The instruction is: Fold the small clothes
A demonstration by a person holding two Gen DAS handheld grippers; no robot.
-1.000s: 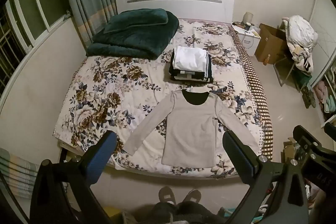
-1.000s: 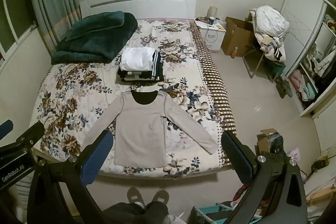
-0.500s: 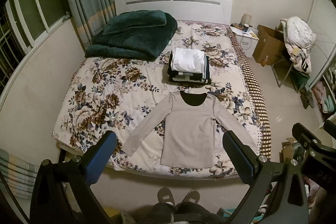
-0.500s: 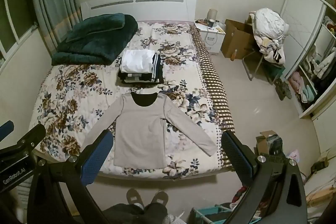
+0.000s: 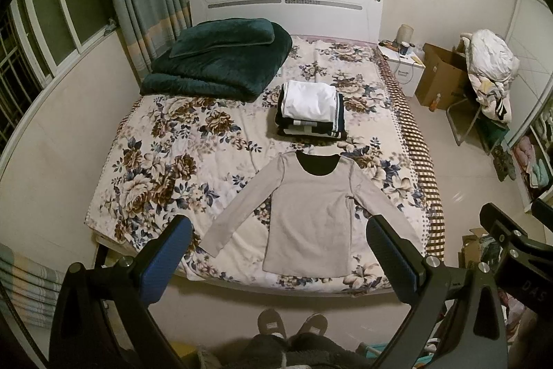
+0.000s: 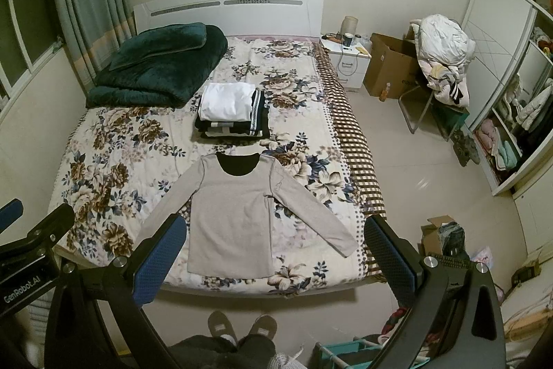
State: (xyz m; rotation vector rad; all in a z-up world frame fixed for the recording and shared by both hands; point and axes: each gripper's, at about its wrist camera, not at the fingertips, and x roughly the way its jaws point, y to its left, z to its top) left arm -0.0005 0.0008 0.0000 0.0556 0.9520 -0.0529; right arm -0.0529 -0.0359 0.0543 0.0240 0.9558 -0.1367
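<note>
Now: grey long-sleeve top [image 5: 311,217] flat on floral quilt [image 5: 179,147] (sleeves splayed); left gripper [image 5: 280,251], right gripper [image 6: 276,248] wide, empty.

- The grey long-sleeved top [image 5: 311,223] is soft matt knit cloth, with a darker lining at the neck.
- The bedspread [image 5: 179,161] is printed floral cloth, lightly creased.
- The green blanket [image 5: 221,61] looks plush, with a velvety sheen.
- The headboard [image 5: 287,12] is smooth and glossy white.
- The box [image 5: 439,75] is matt brown cardboard.
- Both grippers' fingers [image 6: 159,261] carry blue dimpled pads on matt black frames with shiny metal bolts.
</note>
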